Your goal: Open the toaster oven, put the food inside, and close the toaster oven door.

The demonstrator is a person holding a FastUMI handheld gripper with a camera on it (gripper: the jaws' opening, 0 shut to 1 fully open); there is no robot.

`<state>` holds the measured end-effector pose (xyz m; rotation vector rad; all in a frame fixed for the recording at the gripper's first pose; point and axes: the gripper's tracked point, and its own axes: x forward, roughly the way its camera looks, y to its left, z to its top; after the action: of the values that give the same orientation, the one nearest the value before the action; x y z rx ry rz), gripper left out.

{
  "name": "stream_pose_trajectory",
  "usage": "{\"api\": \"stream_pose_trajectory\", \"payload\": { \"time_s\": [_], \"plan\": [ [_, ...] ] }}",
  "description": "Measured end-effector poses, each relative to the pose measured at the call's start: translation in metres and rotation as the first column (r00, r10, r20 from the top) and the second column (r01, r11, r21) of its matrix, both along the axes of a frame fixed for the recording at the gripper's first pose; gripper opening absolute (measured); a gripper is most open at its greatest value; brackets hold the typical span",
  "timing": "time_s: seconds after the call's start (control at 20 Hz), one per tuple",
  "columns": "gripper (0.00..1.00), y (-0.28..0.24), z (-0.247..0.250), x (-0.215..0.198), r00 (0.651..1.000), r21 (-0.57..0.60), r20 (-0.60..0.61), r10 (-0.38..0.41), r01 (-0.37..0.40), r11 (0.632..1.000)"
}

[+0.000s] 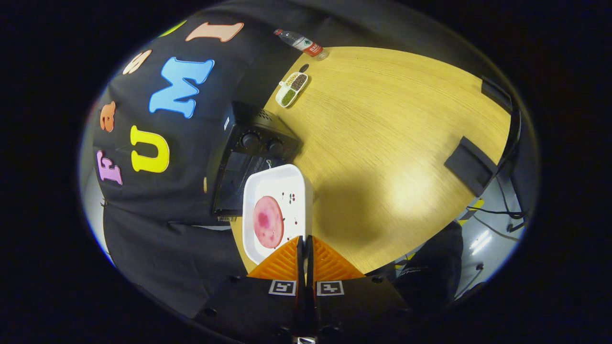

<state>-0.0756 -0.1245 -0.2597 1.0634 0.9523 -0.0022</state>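
Overhead, gripper [304, 241] pinches tray [275, 188] above wooden table [392, 143].

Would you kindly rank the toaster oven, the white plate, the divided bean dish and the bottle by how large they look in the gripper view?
1. Toaster oven.
2. White plate, held at its rim by the shut jaws of the gripper; nearness enlarges it.
3 and 4. Bean dish and bottle look alike.

White tray [275, 184], pink food [267, 222], blk toaster oven [251, 153]
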Motion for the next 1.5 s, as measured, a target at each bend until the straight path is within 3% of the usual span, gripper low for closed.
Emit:
{"api": "stream_pose_trajectory", "payload": {
  "time_s": [0.35,0.7,1.15,1.5],
  "plan": [
    [0.02,0.053,0.013,0.016,0.999,0.015,0.017,0.052,-0.052,0.999],
    [0.02,0.104,0.009,0.046,0.987,-0.001,0.026,0.161,-0.161,0.987],
    [0.02,0.145,-0.029,0.121,0.988,0.028,-0.012,0.152,-0.152,0.988],
    [0.02,0.152,-0.059,0.170,0.999,0.017,-0.017,0.045,-0.044,0.999]
  ]
}}
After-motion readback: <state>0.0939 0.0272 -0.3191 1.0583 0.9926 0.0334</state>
